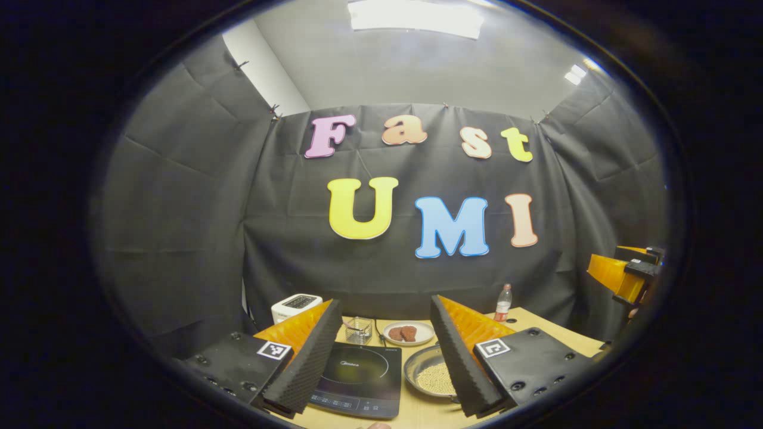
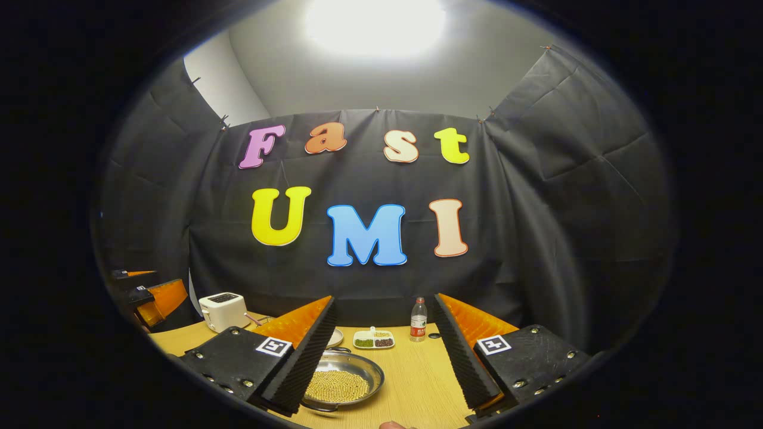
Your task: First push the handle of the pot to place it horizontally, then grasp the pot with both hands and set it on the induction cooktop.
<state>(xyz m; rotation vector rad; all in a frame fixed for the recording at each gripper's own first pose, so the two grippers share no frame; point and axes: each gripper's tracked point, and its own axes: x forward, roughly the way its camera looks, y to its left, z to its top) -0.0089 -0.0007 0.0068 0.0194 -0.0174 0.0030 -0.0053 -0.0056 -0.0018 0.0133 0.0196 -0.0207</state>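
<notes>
While both grippers hover spread and empty above the table (image 2: 417, 381), the induction cooktop (image 1: 360, 378) lies left of the pot (image 2: 341, 381) of pale beans. I cannot see the handle clearly, so the left gripper (image 1: 381, 357) and right gripper (image 2: 381, 357) should descend slowly, nudging it low and gently to avoid spilling.

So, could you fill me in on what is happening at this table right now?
A person holds a gripper in each hand above a wooden table. Both the left gripper and the right gripper are open and hold nothing. A metal pot of small yellowish beans sits on the table beside the black induction cooktop, not on it. A toaster, a water bottle and a plate of food stand farther back. Nothing has been grasped yet.
</notes>
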